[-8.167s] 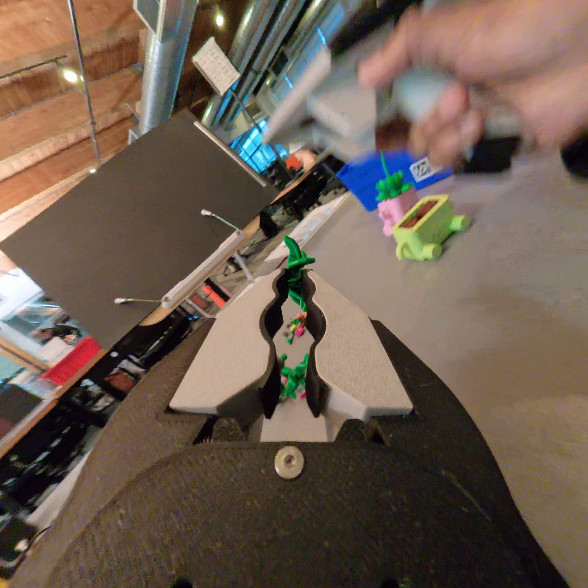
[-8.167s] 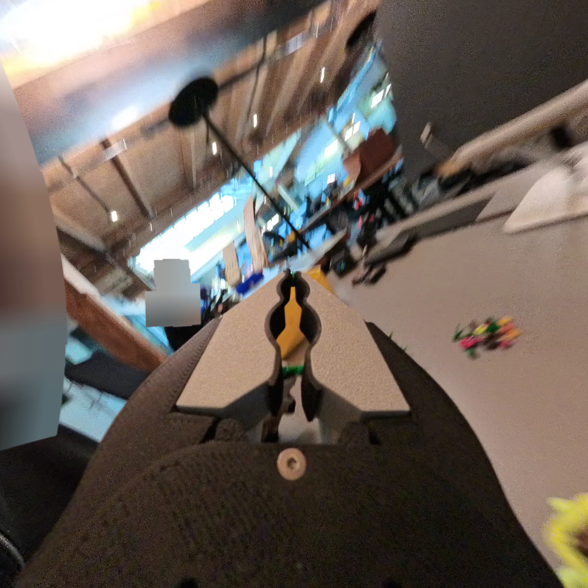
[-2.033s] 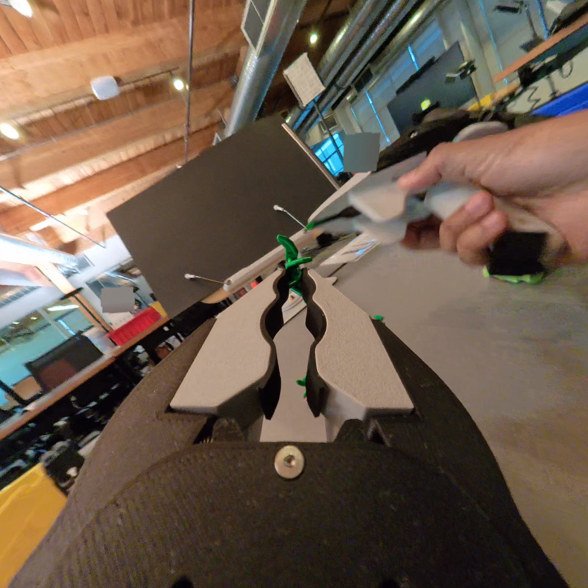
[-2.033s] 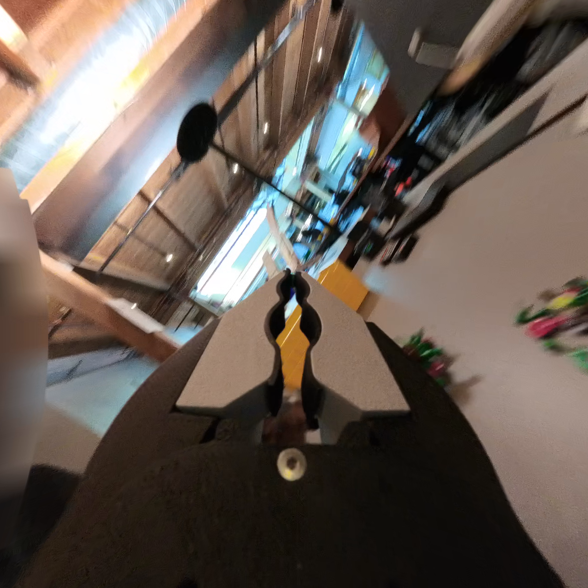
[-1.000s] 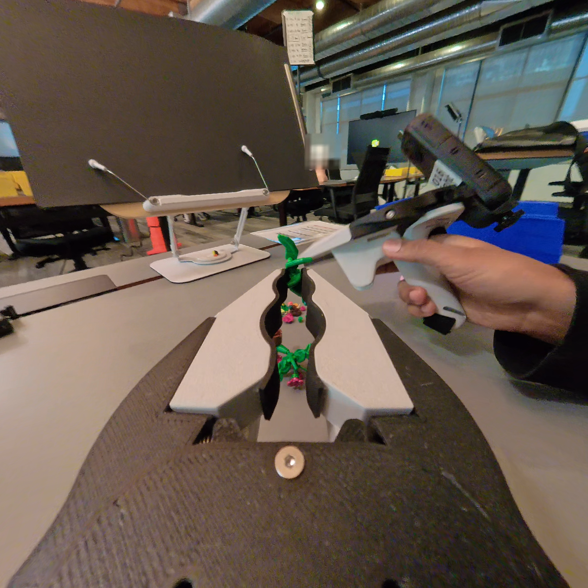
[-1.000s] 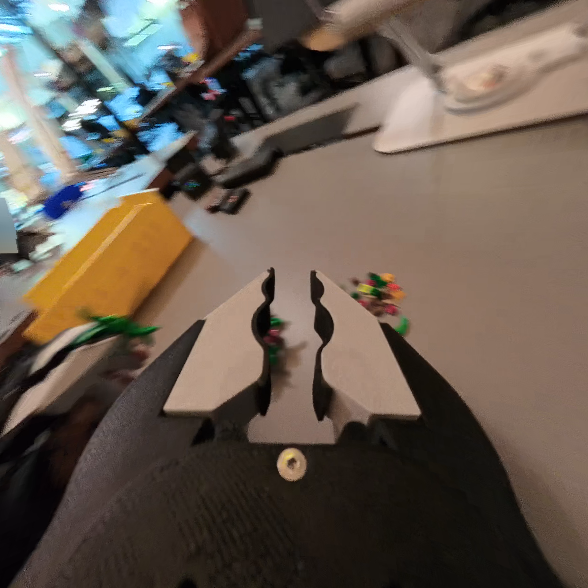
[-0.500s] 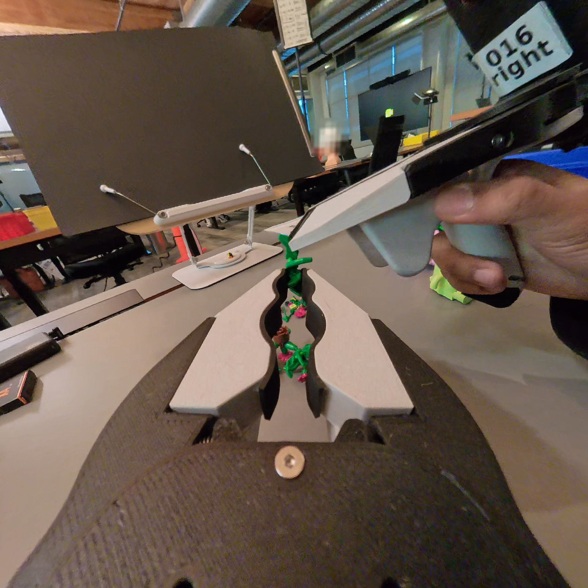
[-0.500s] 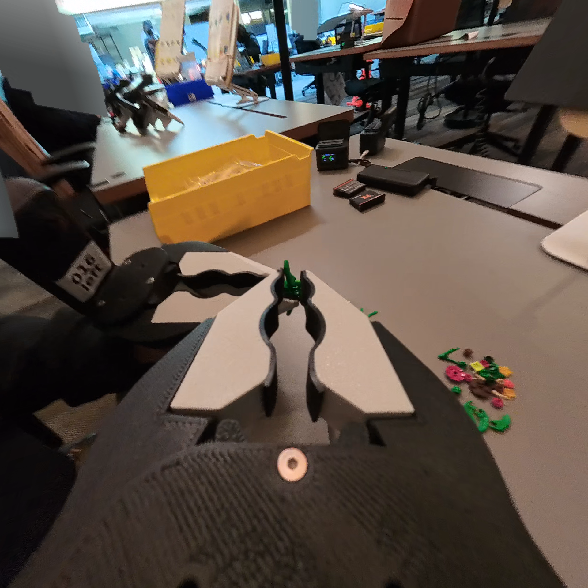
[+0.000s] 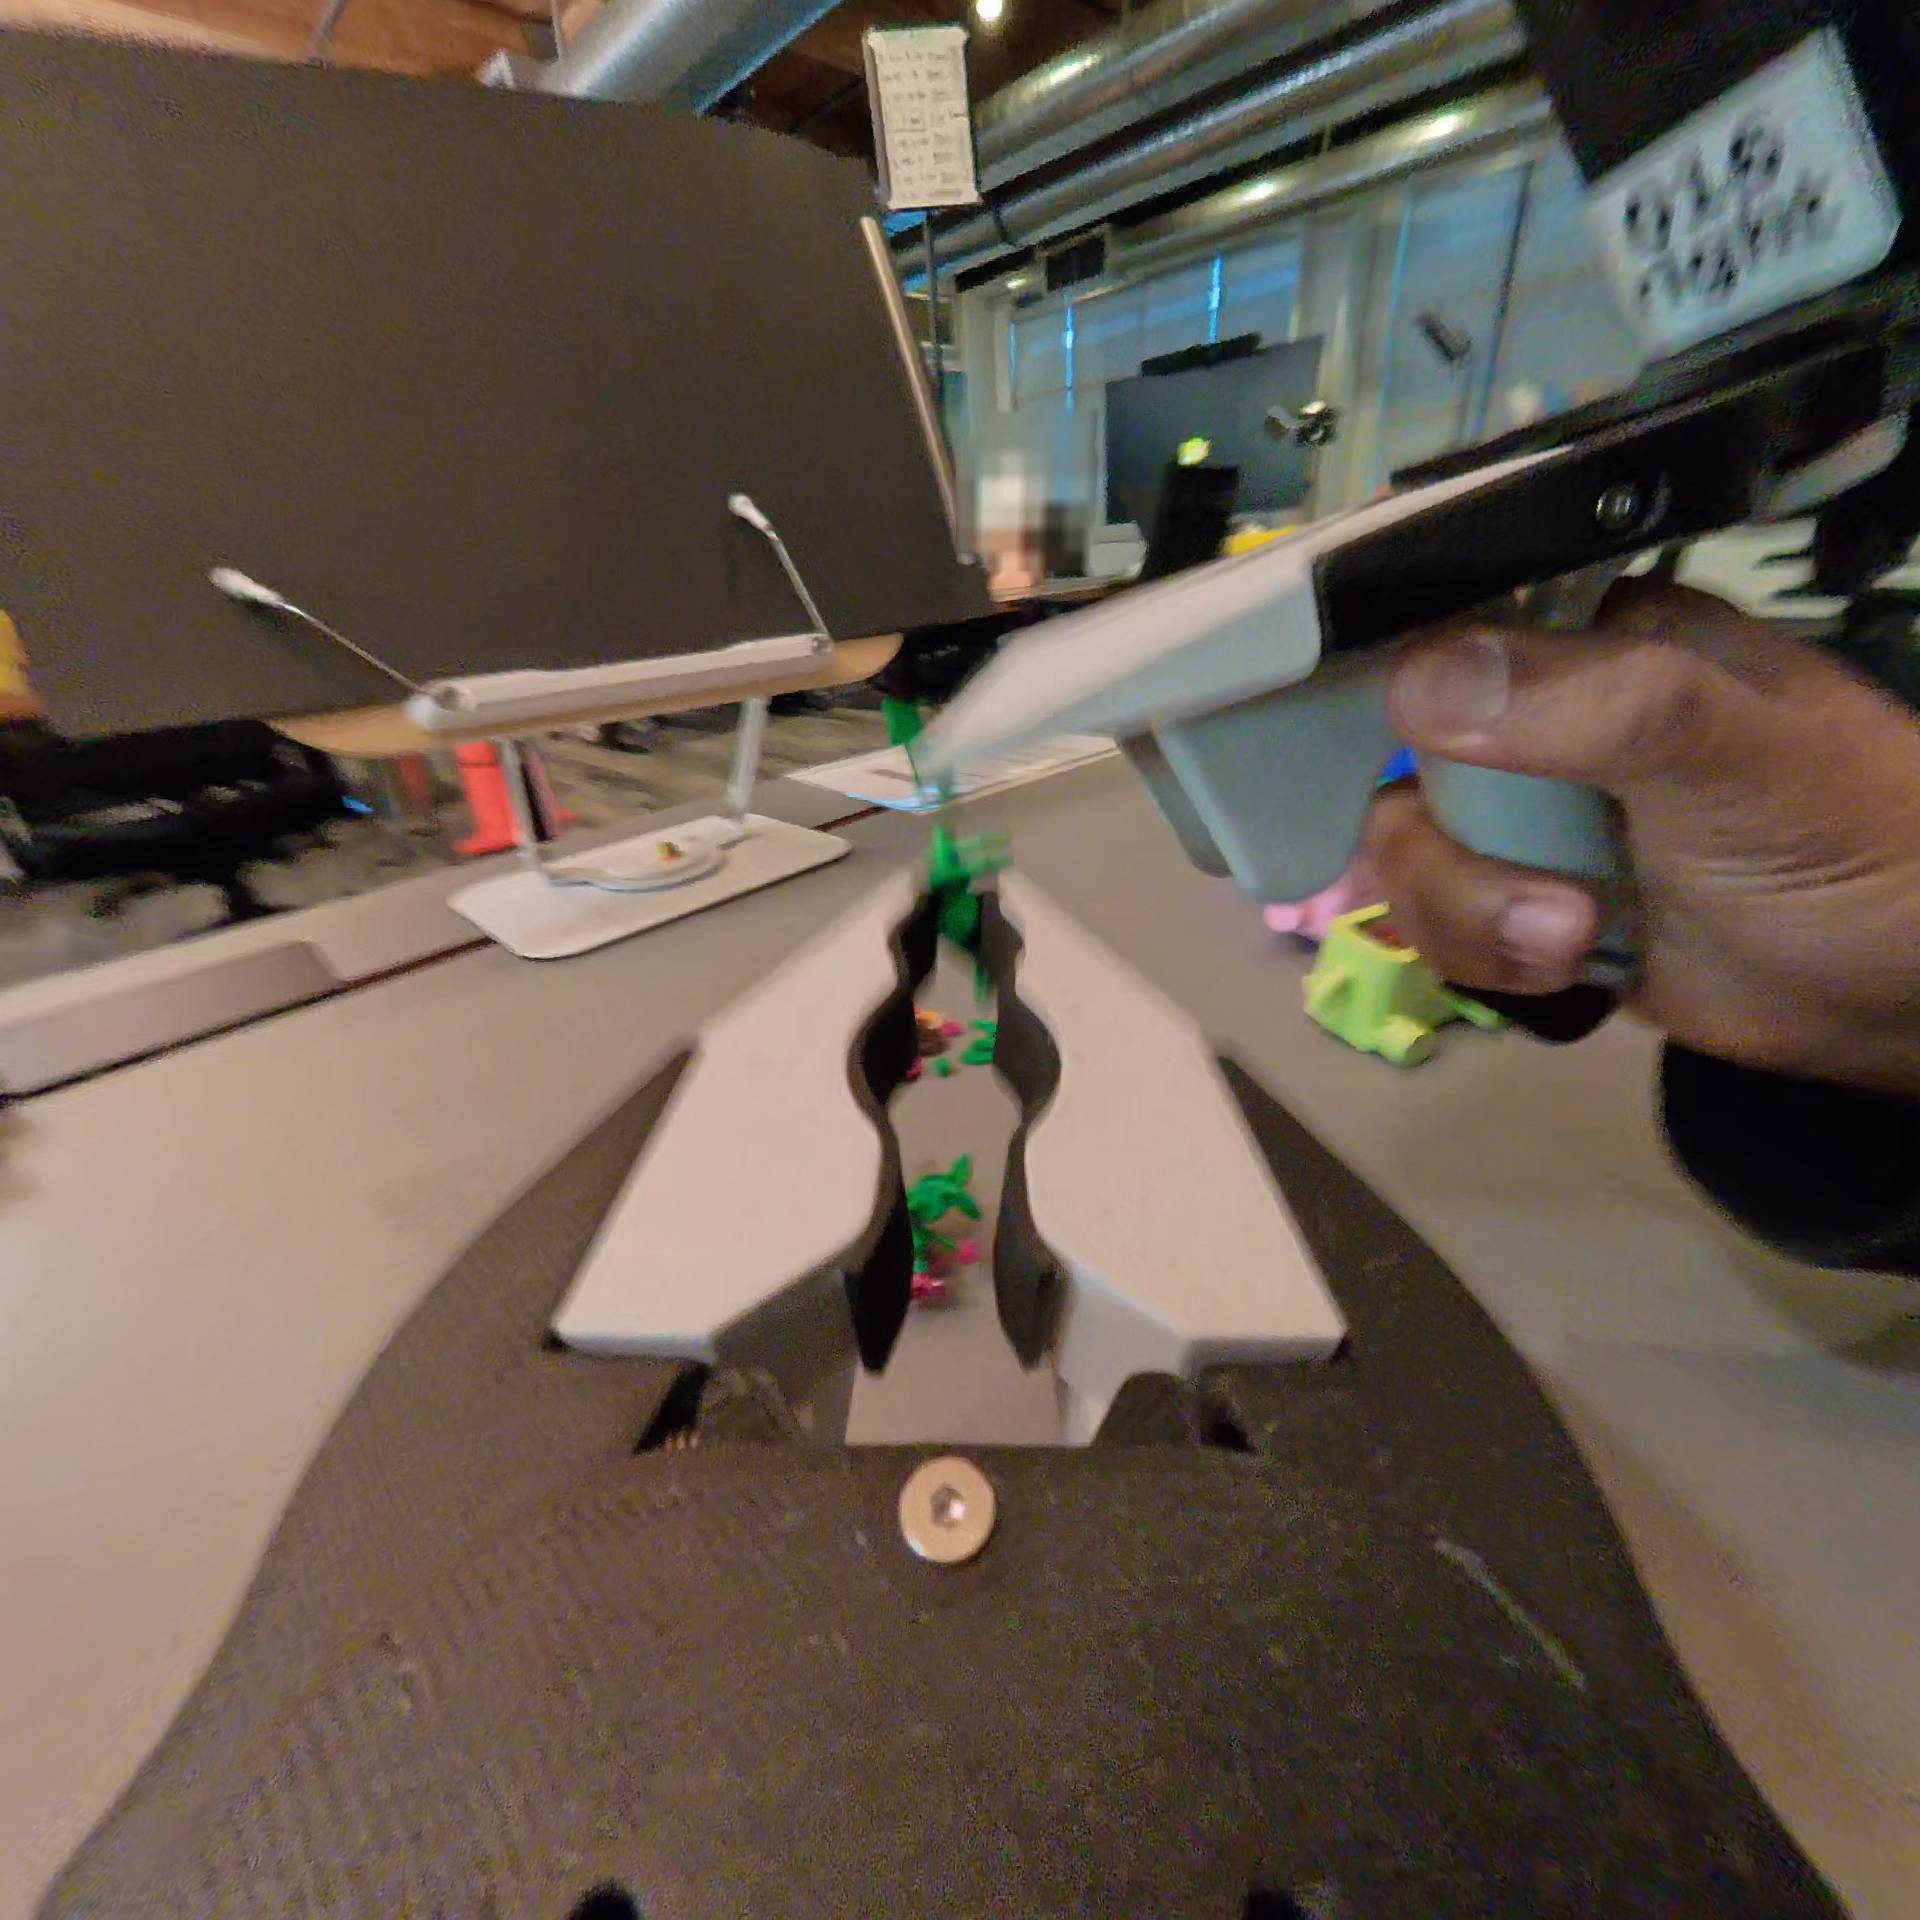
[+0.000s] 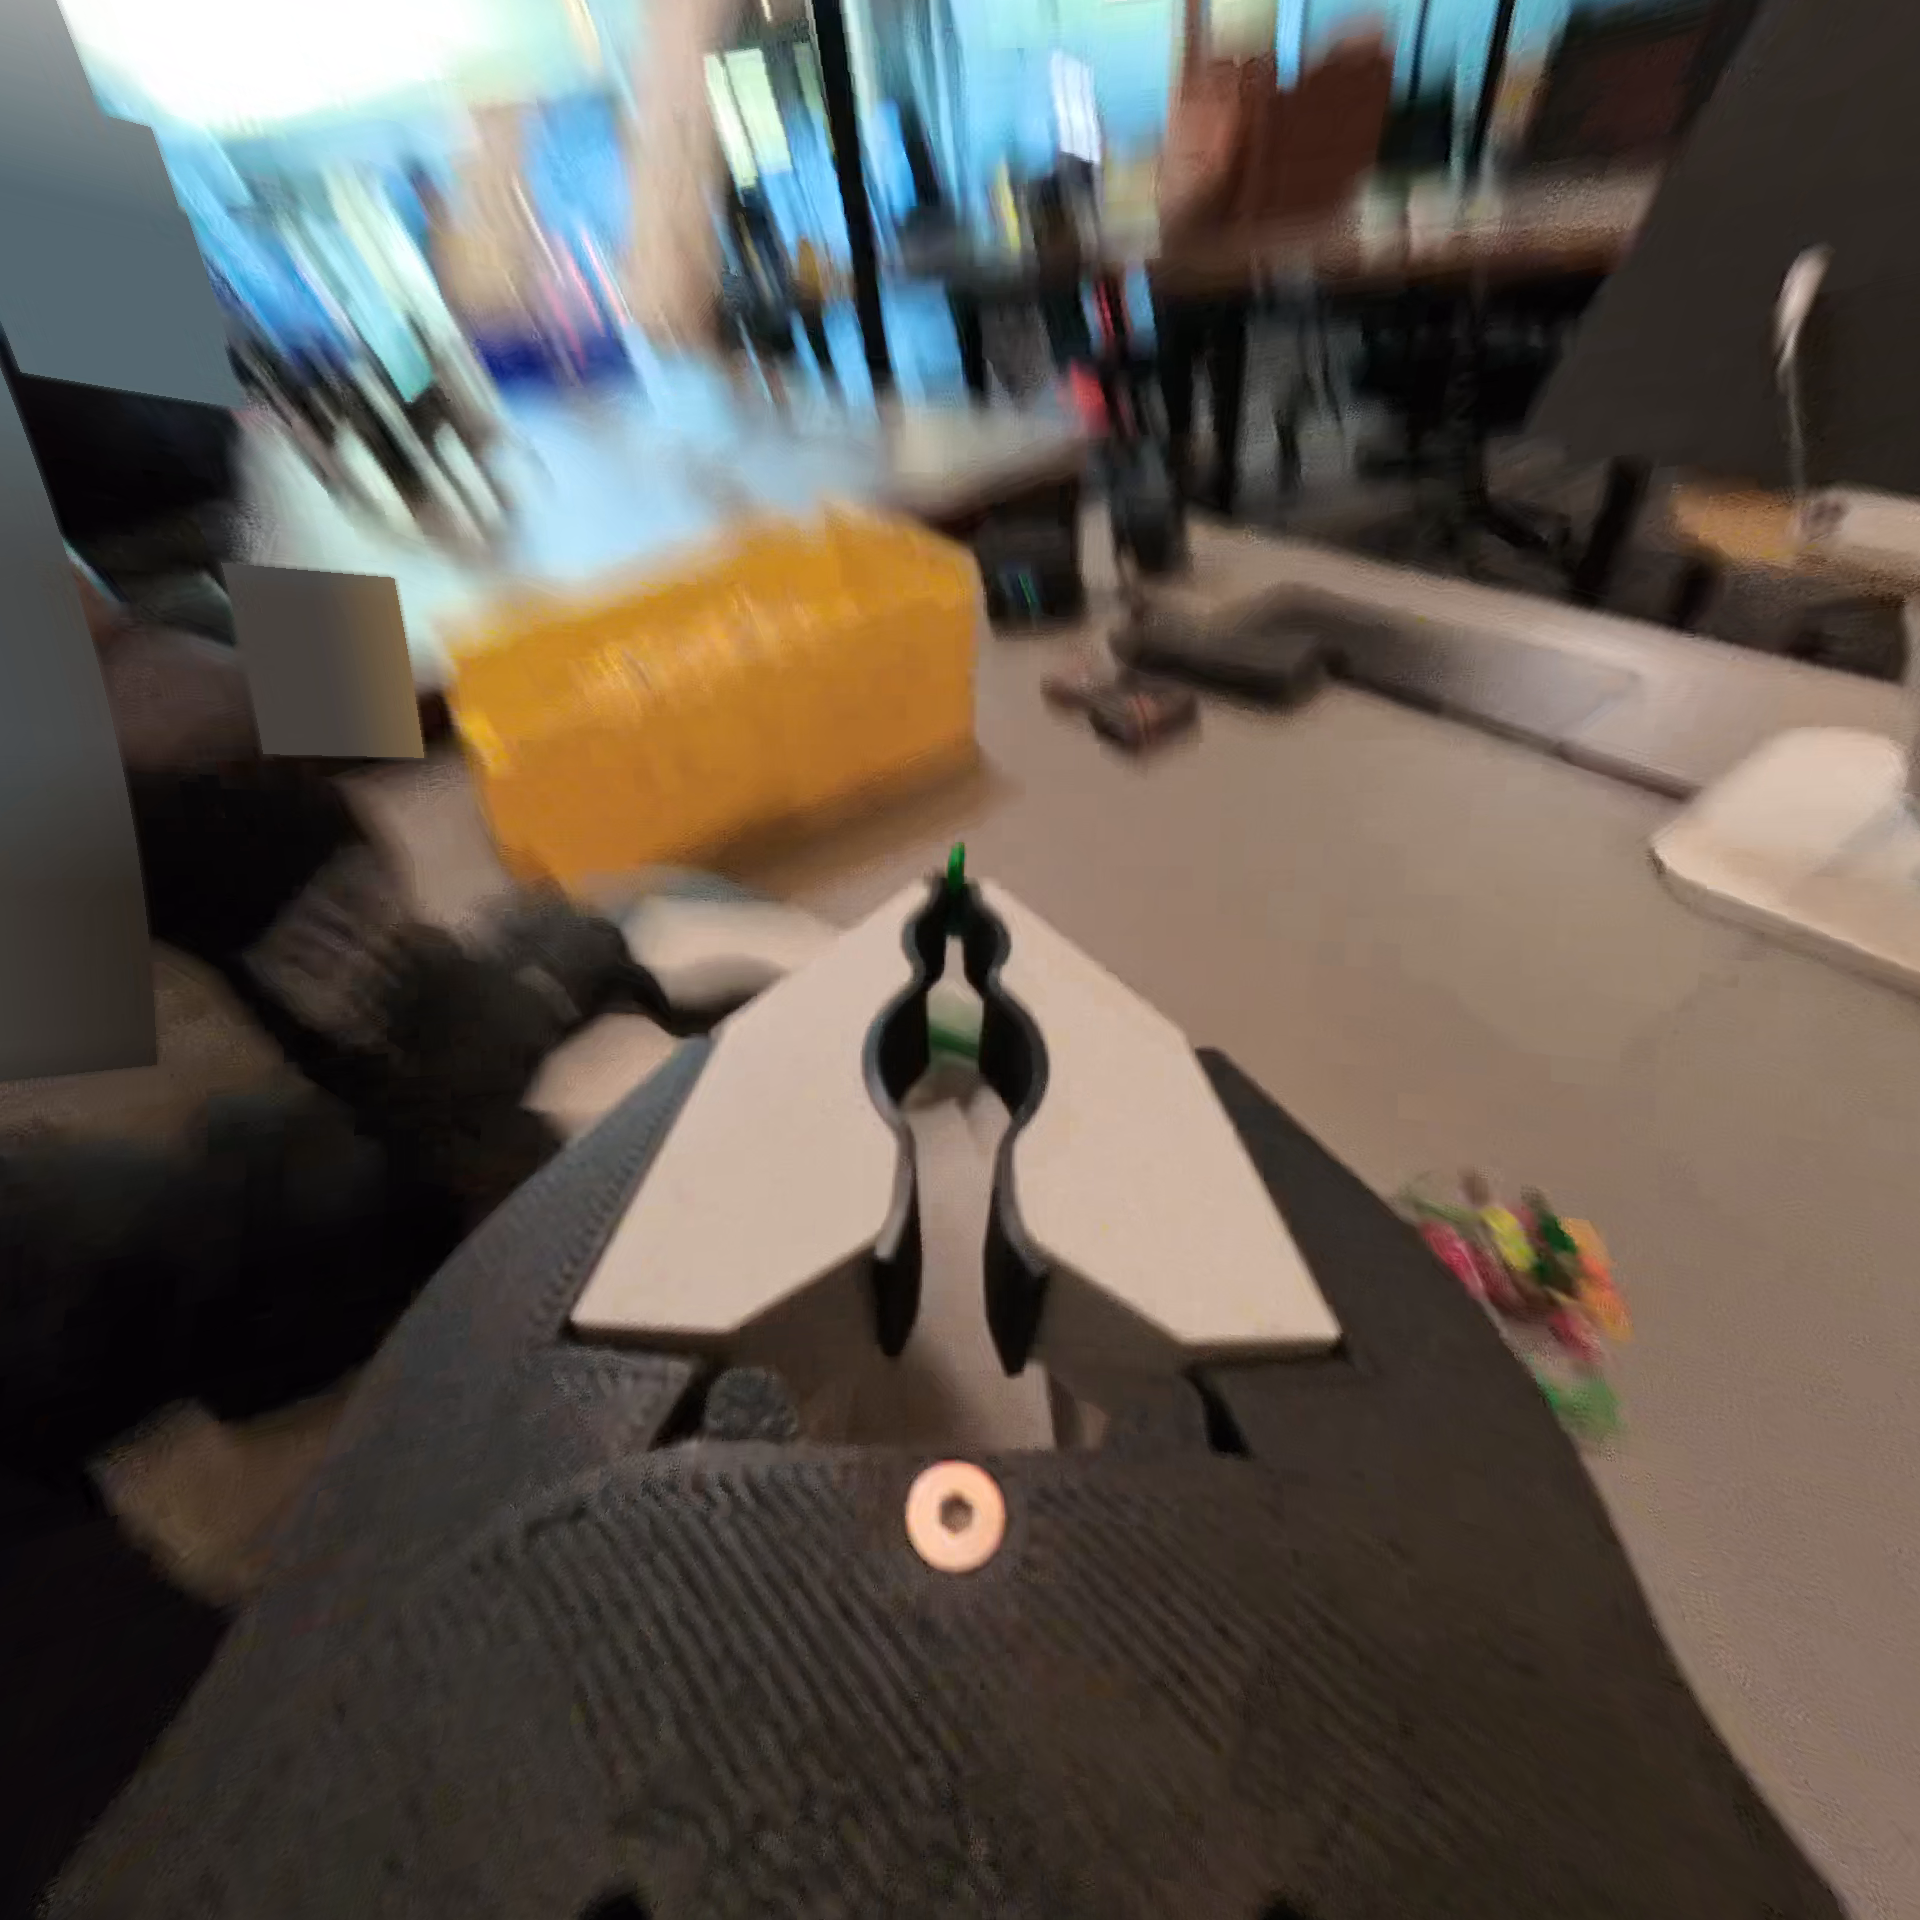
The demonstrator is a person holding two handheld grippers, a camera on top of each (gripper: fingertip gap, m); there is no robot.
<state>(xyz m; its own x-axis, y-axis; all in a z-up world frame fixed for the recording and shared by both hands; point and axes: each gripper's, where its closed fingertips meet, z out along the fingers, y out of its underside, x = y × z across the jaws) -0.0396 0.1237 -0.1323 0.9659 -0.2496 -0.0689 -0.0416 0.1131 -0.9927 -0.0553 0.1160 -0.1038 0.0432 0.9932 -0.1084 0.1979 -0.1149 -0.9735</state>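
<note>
Above the surface, left tongs pinch a green stem while right tongs clamp its upper end, both closed.

Each gripper has grey scalloped fingers, a textured black body, one silver screw.

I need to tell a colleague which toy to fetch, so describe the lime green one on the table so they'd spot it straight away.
Start at the big black board on its white stand at the back of the grey table, then look right. The lime green toy planter sits on the tabletop just below the hand holding the right hand-held gripper. A pink toy stands behind it; only this one is lime green.
</note>
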